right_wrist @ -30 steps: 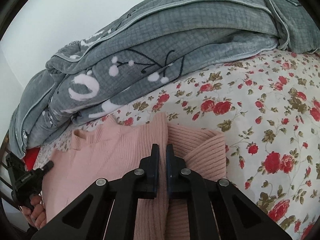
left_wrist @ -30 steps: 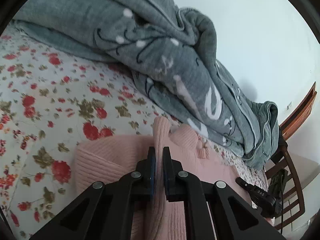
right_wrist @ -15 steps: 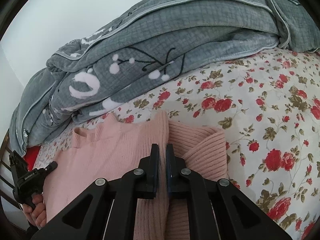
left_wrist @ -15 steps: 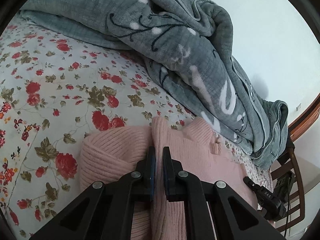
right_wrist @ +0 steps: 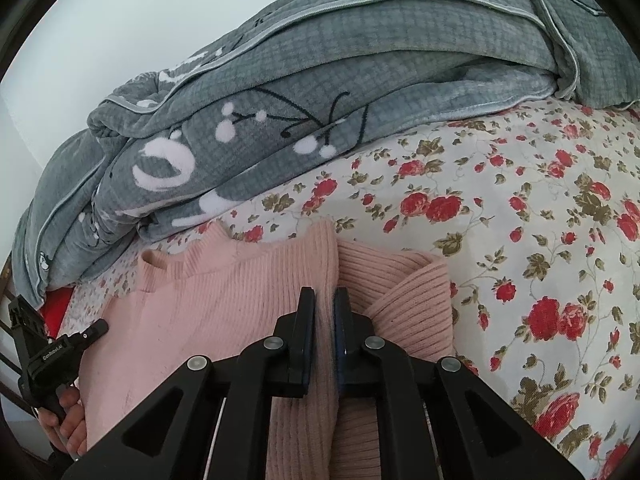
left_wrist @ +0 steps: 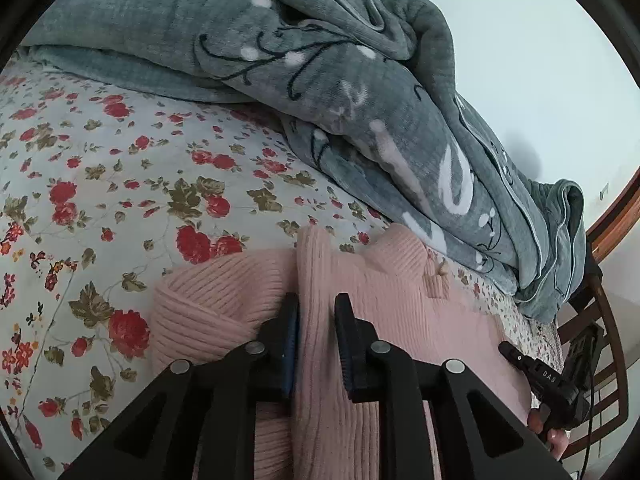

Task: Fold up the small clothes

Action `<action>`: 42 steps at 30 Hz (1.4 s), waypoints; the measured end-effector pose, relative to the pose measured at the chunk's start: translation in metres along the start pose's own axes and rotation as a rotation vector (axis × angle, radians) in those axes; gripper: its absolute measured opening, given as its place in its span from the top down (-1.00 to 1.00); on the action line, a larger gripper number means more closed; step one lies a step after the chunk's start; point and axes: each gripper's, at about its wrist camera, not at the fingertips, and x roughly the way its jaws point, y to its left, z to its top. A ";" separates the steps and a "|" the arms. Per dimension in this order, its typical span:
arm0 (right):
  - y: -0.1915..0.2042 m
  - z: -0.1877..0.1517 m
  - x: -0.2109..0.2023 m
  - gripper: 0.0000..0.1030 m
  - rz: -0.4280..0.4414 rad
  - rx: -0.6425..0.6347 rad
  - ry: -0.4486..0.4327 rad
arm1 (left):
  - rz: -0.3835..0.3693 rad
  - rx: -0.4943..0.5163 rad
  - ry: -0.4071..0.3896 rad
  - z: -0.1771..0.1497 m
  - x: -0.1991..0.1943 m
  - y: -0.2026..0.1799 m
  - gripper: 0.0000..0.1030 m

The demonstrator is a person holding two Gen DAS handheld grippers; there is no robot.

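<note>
**Pink sweater held on the bed**

The pink sweater (left_wrist: 392,300) lies on the flowered bed sheet (left_wrist: 120,168), near the grey blanket (left_wrist: 320,80). The left gripper (left_wrist: 316,320) has its jaws partly apart around a fold; the right gripper (right_wrist: 324,312) is clamped on a fold.

We see pink ribbed-knit sweater (left_wrist: 400,300) (right_wrist: 224,304) spread flat on floral bedsheet, just below heaped grey blanket. Collar end points toward blanket, small scalloped neckline visible at top. One sleeve (left_wrist: 216,304) folded inward across body, ribs running diagonal, forming thick rounded bulge at garment's edge. Raised vertical fold (right_wrist: 326,264) runs along middle, fabric pinched up into ridge. Lower hem out of view.
</note>
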 end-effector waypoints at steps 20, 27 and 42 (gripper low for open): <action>-0.002 0.000 0.001 0.77 0.005 0.004 0.000 | 0.016 0.077 0.007 -0.003 0.004 -0.010 0.33; -0.002 0.000 0.001 0.75 0.004 0.004 0.000 | 0.019 0.093 0.010 -0.004 0.005 -0.011 0.25; -0.001 -0.002 -0.005 0.68 0.004 0.003 -0.035 | -0.002 0.087 -0.143 -0.001 -0.024 -0.011 0.11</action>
